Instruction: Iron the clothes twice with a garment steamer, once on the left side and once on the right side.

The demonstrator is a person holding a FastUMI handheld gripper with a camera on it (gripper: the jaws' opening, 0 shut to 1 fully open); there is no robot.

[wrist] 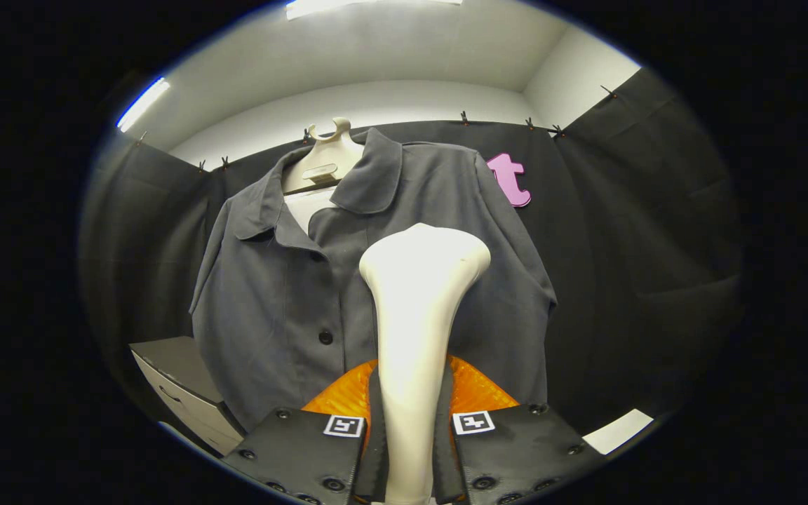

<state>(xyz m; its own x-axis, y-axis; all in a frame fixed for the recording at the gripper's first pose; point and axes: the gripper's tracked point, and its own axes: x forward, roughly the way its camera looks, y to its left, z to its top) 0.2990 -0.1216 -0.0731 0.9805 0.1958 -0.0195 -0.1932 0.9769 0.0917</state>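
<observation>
A dark grey button-up shirt (285, 294) hangs on a cream mannequin hanger (325, 160) against the black cloth wall. My gripper (409, 428) is shut on the white garment steamer (418, 308), whose handle rises between the two black fingers (306, 449). The steamer's wide head stands upright in front of the shirt's right half, about chest height, beside the button line. Whether the head touches the fabric cannot be told. The steamer hides part of the shirt's front.
A grey cabinet with drawers (179, 386) stands low to the left of the shirt. A white patch (618, 431) lies low on the right. Black cloth walls close in on both sides, with a white ceiling above.
</observation>
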